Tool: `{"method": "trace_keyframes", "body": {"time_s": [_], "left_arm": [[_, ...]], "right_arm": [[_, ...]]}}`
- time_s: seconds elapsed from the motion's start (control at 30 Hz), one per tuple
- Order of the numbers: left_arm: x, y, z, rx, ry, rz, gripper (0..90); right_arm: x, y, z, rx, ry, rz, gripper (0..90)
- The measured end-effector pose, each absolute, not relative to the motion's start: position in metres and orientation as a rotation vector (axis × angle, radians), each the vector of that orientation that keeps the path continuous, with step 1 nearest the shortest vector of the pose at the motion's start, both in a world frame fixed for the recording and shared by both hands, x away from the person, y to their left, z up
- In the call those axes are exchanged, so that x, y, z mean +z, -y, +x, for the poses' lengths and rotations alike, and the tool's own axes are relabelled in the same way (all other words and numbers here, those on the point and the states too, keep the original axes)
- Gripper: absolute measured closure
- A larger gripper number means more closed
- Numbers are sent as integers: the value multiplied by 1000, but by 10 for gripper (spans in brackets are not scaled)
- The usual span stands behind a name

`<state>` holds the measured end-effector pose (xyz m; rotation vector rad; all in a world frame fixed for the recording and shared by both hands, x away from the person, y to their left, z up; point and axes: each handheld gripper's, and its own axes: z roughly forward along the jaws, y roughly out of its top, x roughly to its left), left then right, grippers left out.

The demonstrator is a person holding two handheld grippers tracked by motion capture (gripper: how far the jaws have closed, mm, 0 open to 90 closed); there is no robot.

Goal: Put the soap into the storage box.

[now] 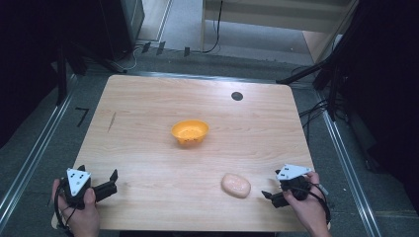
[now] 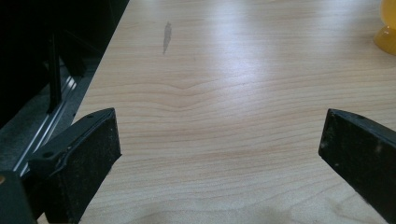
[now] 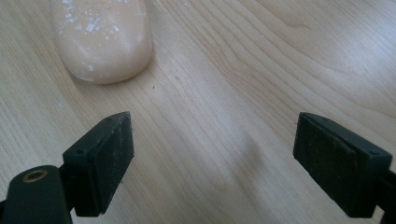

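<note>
A pale pink, oval, soap-like lump (image 1: 235, 185) lies flat on the light wooden table (image 1: 148, 108), near its front edge. Just beside it, to its right, my right gripper (image 1: 268, 195) rests low with its fingers (image 3: 105, 161) spread wide apart, empty. A small orange plastic bowl (image 1: 189, 132) sits near the table's middle. At the front left corner, my left gripper (image 1: 111, 179) also has its fingers (image 2: 88, 158) wide open over bare wood.
</note>
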<state>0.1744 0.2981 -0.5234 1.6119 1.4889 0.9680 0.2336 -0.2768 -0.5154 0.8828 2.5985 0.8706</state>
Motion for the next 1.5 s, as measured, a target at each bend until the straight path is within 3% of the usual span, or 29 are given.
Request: {"method": "trace_keyframes", "body": {"time_s": [1.5], "left_arm": [[-524,-299,175,964,-1487,1595,0]], "right_arm": [[-504,203,252,837,-2810,655,138]]}}
